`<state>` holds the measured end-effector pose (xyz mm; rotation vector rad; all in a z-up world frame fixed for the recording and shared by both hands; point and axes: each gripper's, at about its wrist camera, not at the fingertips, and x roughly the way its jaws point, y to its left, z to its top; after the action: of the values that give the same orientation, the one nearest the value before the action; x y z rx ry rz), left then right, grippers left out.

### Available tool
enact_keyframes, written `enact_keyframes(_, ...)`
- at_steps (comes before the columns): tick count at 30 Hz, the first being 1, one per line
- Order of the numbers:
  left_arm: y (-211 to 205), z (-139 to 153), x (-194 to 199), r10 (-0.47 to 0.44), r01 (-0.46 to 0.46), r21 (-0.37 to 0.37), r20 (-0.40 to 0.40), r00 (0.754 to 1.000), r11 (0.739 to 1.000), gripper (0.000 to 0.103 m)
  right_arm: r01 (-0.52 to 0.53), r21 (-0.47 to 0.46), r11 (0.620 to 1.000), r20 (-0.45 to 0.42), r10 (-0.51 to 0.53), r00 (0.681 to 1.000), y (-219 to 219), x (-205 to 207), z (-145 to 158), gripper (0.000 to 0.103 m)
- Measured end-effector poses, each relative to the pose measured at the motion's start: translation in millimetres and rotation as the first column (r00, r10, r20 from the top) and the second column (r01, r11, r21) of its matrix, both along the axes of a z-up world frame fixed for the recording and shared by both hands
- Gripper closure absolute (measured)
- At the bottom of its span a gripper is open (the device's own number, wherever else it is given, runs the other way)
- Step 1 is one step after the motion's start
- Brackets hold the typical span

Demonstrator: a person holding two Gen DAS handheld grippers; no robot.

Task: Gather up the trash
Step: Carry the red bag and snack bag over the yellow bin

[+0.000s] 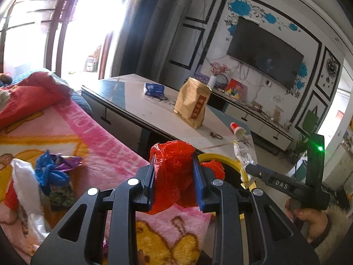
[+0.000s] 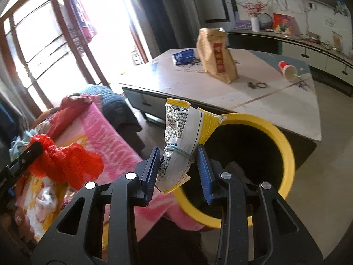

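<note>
The left claw (image 1: 174, 176) is clamped on a crumpled red plastic bag (image 1: 172, 165) above the pink blanket's (image 1: 106, 154) edge. The right claw (image 2: 178, 167) is clamped on a white-and-yellow snack wrapper (image 2: 185, 130) just over the yellow bin's (image 2: 286, 154) rim. Behind, a brown paper bag (image 2: 217, 57) stands mid-tabletop (image 2: 264, 101), a tipped cup (image 2: 288, 69) near its right edge.

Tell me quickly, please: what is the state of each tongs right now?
Left tongs: closed on the red plastic bag.
Right tongs: closed on the white and yellow snack wrapper, by the yellow bin.
</note>
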<state>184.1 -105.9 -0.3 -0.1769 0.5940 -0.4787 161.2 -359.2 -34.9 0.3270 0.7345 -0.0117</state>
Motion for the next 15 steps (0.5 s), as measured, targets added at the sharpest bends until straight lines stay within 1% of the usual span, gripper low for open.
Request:
enact_keyframes(8,-33.9,-10.9,6.3,-0.059,0.06,0.021,-0.02,0.998,0.998,0.076,0.089,-0.023,0.996,-0.011,-0.089,0.996,-35.2,1.1,-5.2,0.075)
enact_keyframes(15,-66.9,-21.6,11.4,-0.112,0.114,0.054,-0.03,0.993,0.992,0.076,0.136,-0.025,0.99,-0.033,-0.137,0.99,-60.8,1.0,-10.4,0.075)
